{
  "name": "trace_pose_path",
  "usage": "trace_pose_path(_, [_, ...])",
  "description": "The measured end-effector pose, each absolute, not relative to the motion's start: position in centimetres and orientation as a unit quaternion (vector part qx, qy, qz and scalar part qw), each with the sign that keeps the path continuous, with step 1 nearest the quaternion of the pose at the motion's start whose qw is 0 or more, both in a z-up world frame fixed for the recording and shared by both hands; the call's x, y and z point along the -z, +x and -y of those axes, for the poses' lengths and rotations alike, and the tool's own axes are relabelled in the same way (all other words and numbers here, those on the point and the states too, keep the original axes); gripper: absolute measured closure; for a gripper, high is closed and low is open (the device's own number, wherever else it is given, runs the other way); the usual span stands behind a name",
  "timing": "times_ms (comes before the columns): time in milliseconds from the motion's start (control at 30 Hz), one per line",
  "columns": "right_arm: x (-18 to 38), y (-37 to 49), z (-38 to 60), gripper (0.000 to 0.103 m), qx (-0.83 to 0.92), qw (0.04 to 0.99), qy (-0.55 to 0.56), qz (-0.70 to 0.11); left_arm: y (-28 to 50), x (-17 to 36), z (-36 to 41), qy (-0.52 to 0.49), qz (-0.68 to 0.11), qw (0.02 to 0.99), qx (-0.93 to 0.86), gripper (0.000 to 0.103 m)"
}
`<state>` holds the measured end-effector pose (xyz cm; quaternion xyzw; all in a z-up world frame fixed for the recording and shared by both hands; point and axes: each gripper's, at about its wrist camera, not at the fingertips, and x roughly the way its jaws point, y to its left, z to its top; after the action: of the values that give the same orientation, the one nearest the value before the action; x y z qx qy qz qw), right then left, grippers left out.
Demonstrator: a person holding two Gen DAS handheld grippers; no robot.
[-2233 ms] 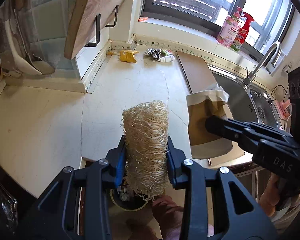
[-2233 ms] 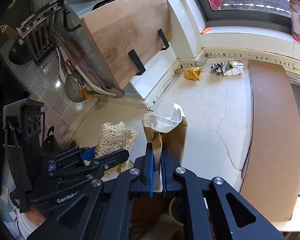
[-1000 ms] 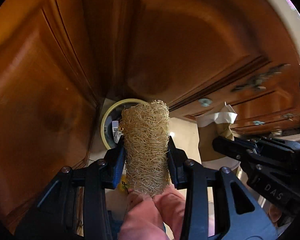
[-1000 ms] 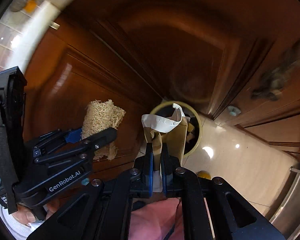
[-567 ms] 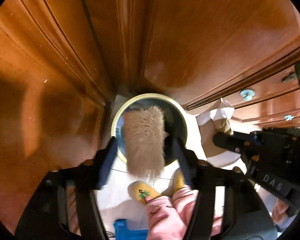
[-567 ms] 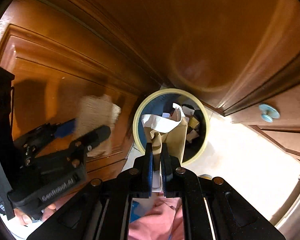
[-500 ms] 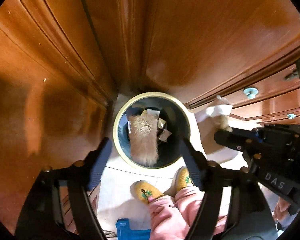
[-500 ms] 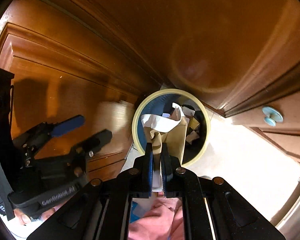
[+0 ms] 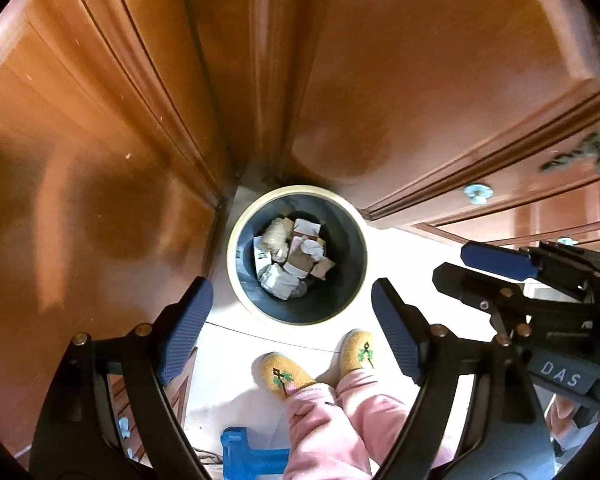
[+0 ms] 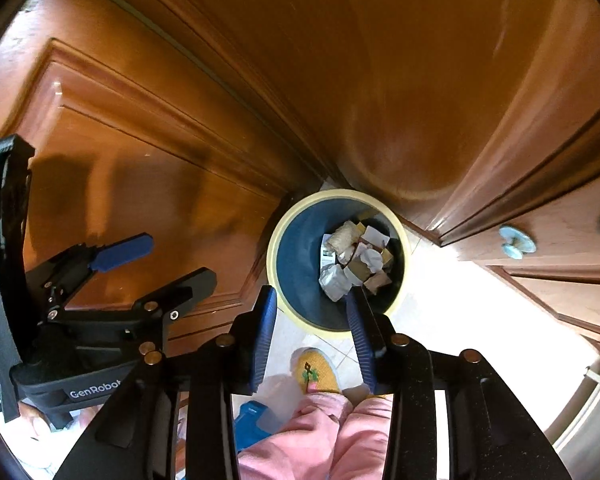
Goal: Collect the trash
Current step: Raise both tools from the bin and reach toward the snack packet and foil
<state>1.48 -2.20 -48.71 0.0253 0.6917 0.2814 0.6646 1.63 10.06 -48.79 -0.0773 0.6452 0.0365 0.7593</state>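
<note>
A round bin (image 9: 236,248) with a cream rim and dark blue inside stands on the floor in the cabinet corner. In it lie a tan loofah scrubber (image 9: 274,234), a brown-and-white paper bag (image 9: 304,254) and crumpled paper. My left gripper (image 9: 290,328) hangs right above the bin, its jaws opening wide with nothing between them. My right gripper (image 10: 312,332) also hangs over the bin (image 10: 272,256), jaws opening and empty; the loofah (image 10: 342,236) and the bag (image 10: 364,264) lie below it. Each gripper shows in the other's view, the right (image 9: 456,264) and the left (image 10: 172,260).
Brown wooden cabinet doors (image 9: 100,140) close in behind and on both sides of the bin, with pale blue knobs (image 10: 516,242) at the right. A person's yellow slippers (image 9: 284,374) and pink trousers stand just before the bin. A blue plastic object (image 9: 248,452) lies on the pale floor.
Both grippers went from the counter down over the bin. The left let go of the loofah and the right let go of the paper bag; both now lie in the bin.
</note>
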Motion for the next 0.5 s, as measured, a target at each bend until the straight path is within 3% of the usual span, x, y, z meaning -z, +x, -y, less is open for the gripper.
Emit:
trace_pose_path(233, [41.6, -0.6, 4.0, 0.066, -0.284, 0.683, 0.006, -0.673, 0.2, 43.3, -7.8, -0.091, -0.640, 0.763, -0.009, 0.024])
trace_pose_path(500, [29.7, -1.9, 7.1, 0.066, -0.277, 0.719, -0.016, -0.637, -1.2, 33.2, -4.3, -0.090, -0.618, 0.780, 0.036, 0.024])
